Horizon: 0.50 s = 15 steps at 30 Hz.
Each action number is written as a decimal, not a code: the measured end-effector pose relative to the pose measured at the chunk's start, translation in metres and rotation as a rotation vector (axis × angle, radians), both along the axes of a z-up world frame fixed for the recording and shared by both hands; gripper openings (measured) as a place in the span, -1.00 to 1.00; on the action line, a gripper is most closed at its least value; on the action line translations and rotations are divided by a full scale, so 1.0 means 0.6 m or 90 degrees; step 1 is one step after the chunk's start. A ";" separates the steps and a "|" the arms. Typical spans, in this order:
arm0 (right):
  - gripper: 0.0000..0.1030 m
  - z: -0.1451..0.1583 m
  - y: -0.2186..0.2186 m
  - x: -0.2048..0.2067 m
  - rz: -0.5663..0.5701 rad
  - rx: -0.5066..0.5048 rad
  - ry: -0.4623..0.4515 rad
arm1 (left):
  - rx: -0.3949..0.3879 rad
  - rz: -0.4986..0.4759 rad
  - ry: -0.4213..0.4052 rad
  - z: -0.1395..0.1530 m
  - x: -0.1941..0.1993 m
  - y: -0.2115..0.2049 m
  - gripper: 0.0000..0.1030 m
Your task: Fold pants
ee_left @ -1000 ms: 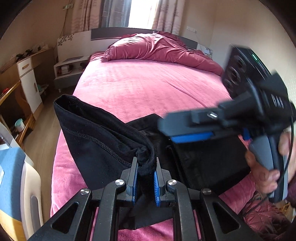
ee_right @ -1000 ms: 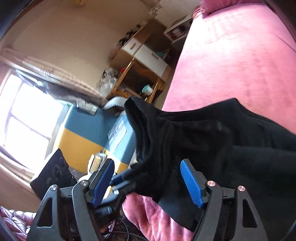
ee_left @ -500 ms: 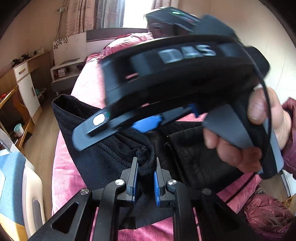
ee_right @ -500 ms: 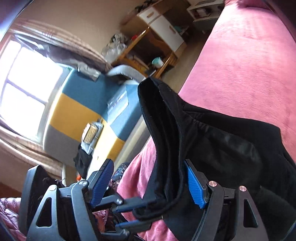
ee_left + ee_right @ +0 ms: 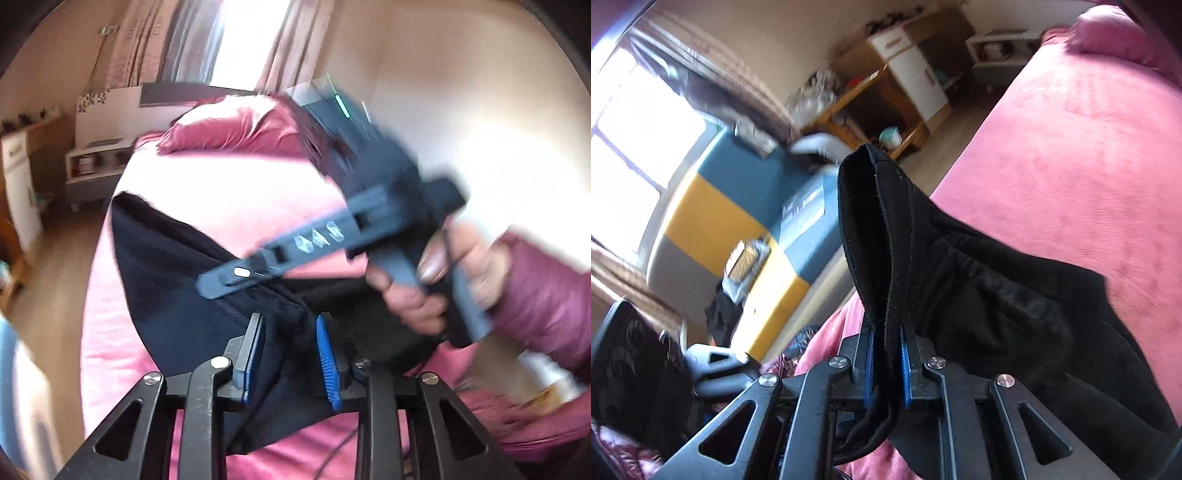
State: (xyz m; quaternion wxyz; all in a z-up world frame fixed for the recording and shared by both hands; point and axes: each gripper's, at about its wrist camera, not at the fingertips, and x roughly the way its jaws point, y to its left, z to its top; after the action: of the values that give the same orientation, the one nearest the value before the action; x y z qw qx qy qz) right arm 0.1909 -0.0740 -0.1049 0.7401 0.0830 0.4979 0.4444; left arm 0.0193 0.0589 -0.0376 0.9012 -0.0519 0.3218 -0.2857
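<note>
now my right tongs (image 5: pixel 886 365) have just closed on the black fleece pants (image 5: pixel 979 295) over the pink bed (image 5: pixel 1071 147), taking the hem while my left tongs (image 5: pixel 290 350), just opening, release it.

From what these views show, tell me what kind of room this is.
Most likely a bedroom: a bed with pink bedding, a rumpled quilt at its head, curtains at the window, and a small cabinet along the wall.
</note>
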 end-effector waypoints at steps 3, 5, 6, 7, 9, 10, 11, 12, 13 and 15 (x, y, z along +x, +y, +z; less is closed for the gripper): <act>-0.78 0.014 -0.056 -0.011 -0.042 0.025 0.003 | -0.109 0.046 0.011 0.031 0.006 0.065 -0.40; -0.78 0.021 -0.090 -0.022 -0.069 0.051 0.008 | -0.169 0.093 0.041 0.036 0.024 0.109 -0.40; -0.78 0.026 -0.101 -0.029 -0.078 0.061 0.006 | -0.185 0.111 0.050 0.035 0.032 0.125 -0.40; -0.78 0.031 -0.114 -0.036 -0.088 0.068 0.001 | -0.190 0.133 0.056 0.032 0.039 0.138 -0.40; -0.78 0.040 -0.136 -0.048 -0.108 0.079 -0.004 | -0.199 0.156 0.077 0.020 0.053 0.154 -0.39; -0.78 0.046 -0.148 -0.056 -0.117 0.087 -0.009 | -0.203 0.166 0.088 0.013 0.061 0.158 -0.39; -0.78 0.052 -0.160 -0.065 -0.125 0.094 -0.015 | -0.207 0.174 0.100 0.004 0.066 0.161 -0.39; -0.78 0.058 -0.169 -0.072 -0.134 0.099 -0.020 | -0.210 0.174 0.114 -0.009 0.072 0.159 -0.39; -0.78 0.065 -0.178 -0.082 -0.144 0.105 -0.027 | -0.212 0.176 0.128 -0.019 0.076 0.157 -0.39; -0.78 0.076 -0.203 -0.098 -0.167 0.114 -0.039 | -0.211 0.173 0.151 -0.041 0.084 0.146 -0.39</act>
State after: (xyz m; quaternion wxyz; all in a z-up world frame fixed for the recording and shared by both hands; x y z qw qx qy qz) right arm 0.1319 -0.1957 -0.0595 0.7960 0.1997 0.4185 0.3891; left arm 0.0695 0.1464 -0.0620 0.8663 -0.2752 0.3643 -0.2027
